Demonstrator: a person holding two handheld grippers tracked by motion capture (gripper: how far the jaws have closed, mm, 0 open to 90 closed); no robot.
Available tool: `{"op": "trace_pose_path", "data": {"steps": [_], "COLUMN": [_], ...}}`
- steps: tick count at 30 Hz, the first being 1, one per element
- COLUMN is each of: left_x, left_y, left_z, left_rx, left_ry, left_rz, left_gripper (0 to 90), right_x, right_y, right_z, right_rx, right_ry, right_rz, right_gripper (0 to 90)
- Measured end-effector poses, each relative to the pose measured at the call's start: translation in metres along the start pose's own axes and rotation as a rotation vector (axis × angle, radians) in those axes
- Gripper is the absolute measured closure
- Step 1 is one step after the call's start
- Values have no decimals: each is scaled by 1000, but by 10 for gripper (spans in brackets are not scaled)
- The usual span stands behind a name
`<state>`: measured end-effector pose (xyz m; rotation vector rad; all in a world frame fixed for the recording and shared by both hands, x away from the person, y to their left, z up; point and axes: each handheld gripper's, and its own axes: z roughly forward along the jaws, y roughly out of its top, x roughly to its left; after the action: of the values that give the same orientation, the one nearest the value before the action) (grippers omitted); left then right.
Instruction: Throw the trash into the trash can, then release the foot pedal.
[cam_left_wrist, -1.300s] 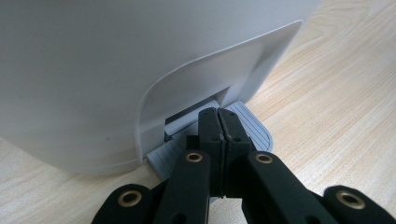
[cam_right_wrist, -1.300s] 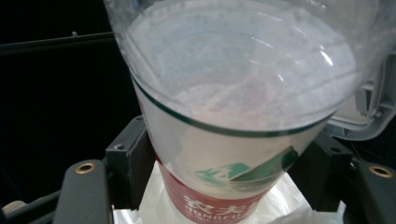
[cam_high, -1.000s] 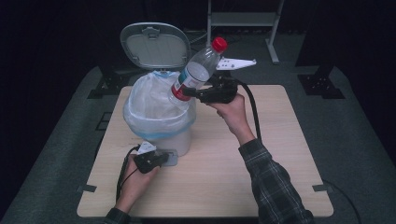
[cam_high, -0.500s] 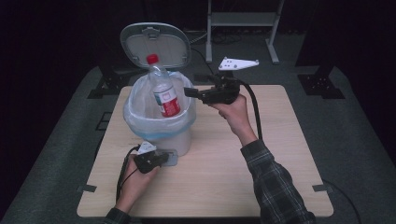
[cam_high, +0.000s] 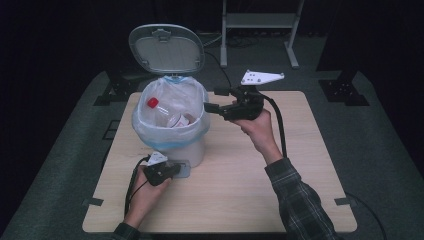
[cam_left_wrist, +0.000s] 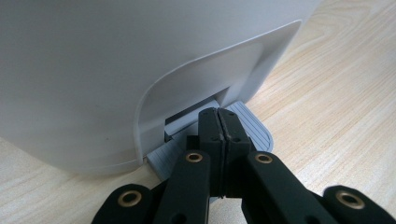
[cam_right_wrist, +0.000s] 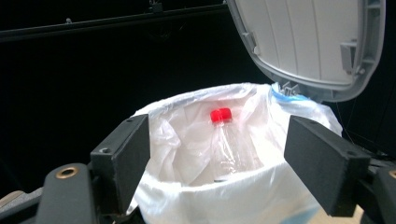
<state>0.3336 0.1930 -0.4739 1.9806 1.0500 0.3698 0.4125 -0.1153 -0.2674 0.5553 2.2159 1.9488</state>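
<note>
A white pedal bin (cam_high: 192, 150) lined with a clear bag (cam_high: 145, 127) stands on the wooden table, its lid (cam_high: 166, 49) raised. A clear plastic bottle (cam_high: 167, 116) with a red cap lies tilted inside the bag, cap up in the right gripper view (cam_right_wrist: 229, 144). My right gripper (cam_high: 212, 99) hovers just right of the bin's rim; its jaws have just been opening and nothing is between them (cam_right_wrist: 223, 154). My left gripper (cam_high: 172, 169) is shut, tips pressed down on the grey foot pedal (cam_left_wrist: 254, 128) at the bin's base (cam_left_wrist: 218, 114).
The wooden table (cam_high: 235, 190) has bare room to the right of and in front of the bin. A metal stand (cam_high: 260, 20) rises behind the table. Dark floor frames (cam_high: 345, 90) flank the table's far corners.
The bottle left my right gripper, dropped upright into the bag, then tipped over inside. The right jaws spread apart. The left hand stayed on the pedal.
</note>
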Motion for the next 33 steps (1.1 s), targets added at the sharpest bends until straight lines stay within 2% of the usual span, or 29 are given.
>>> {"op": "trace_pose_path", "data": {"steps": [4, 10, 17, 18, 20, 24, 30, 31, 32, 33], "left_x": [-1, -5, -11, -12, -13, -17, -19, -19, -19, -19], "left_y": [1, 1, 2, 3, 4, 0, -2, -3, -4, -4], "left_z": [0, -5, -18, -23, -26, -30, -35, -37, -40, -40], "left_rx": [3, 23, -4, -24, -12, -6, -1, -2, 5, 5], "left_ry": [-2, -8, -24, -16, -15, -13, -7, -9, -11, -11], "left_rz": [-3, 0, -12, -11, -2, 13, 29, 32, 32, 32], "left_gripper": [887, 845, 700, 676, 657, 536, 432, 412, 378, 364], "right_x": [3, 10, 13, 13, 13, 13, 13, 13, 15, 15], "right_y": [-7, -20, -38, -41, -43, -52, -62, -64, -68, -68], "right_z": [-8, -19, -33, -35, -37, -47, -56, -58, -61, -61], "right_rx": [6, 40, 75, 81, 84, 99, 107, 114, 132, 132], "right_ry": [-8, -40, -67, -72, -75, -97, -115, -125, -157, -157], "right_rz": [-1, -30, -32, -34, -34, -29, -20, -22, -33, -33], "right_gripper": [209, 207, 191, 190, 189, 176, 156, 150, 143, 143]}}
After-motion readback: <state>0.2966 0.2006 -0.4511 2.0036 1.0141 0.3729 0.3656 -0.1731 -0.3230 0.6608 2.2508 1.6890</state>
